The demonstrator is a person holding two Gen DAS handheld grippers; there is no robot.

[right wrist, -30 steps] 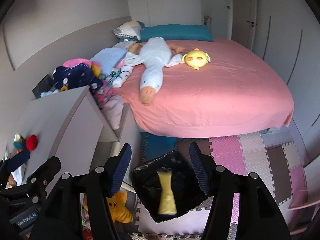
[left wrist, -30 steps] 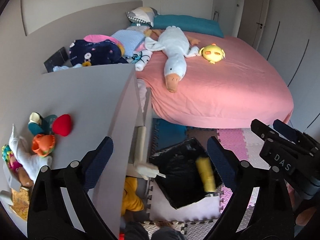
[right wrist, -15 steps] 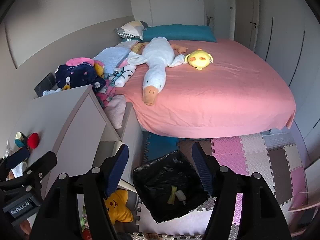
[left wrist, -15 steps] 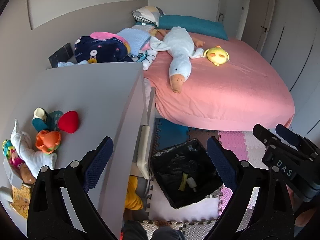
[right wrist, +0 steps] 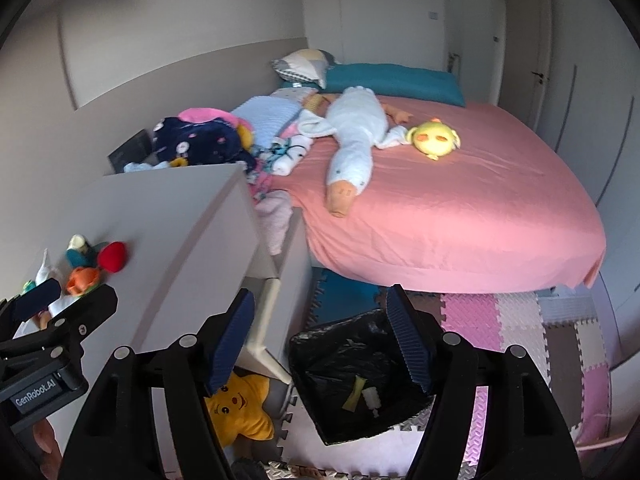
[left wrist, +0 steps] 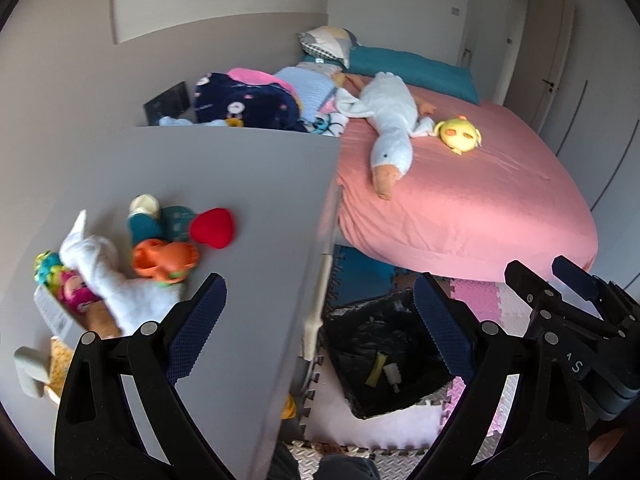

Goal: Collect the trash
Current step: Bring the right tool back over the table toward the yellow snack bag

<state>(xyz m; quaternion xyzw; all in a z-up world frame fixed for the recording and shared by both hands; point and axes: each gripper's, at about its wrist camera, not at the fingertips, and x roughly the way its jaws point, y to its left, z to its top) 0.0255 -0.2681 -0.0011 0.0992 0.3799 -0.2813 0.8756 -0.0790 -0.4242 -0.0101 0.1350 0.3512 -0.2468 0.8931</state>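
While both tools hang above the floor beside the bed, the left gripper (left wrist: pixel 320 312) stands wide open with nothing between its blue-padded fingers (left wrist: pixel 196 328); the right gripper (right wrist: pixel 320 340) is likewise spread wide and holds nothing, its ribbed pads (right wrist: pixel 230 344) framing the bin below. Directly beneath, a black-lined trash bin (right wrist: pixel 320 360) sits on the foam floor mat (right wrist: pixel 520 328), just beside the open drawer (right wrist: pixel 276 300) of a grey dresser (left wrist: pixel 240 184); inside the bin lie a yellow wrapper (right wrist: pixel 354 394) and, touching or just beside it, a small white piece of trash (right wrist: pixel 370 396), both at the bottom of the liner; the same two items show in the left view, wrapper (left wrist: pixel 374 368) left of the white piece (left wrist: pixel 391 374). A yellow star plush (right wrist: pixel 240 404) rests on the floor under the drawer. On the dresser top, toward its left edge, sits a cluster of toys: a red heart (left wrist: pixel 212 227), an orange toy (left wrist: pixel 164 260), a teal item (left wrist: pixel 144 228) and a white plush (left wrist: pixel 108 276), somewhat blurred. Beyond the dresser, a heap of clothing (left wrist: pixel 248 104) lies against the wall. Farther off, the pink-sheeted bed (right wrist: pixel 460 200) carries a long white goose plush (right wrist: pixel 352 148), a yellow round plush (right wrist: pixel 436 140) just beside its wing, and a teal pillow (right wrist: pixel 392 80) at the head.
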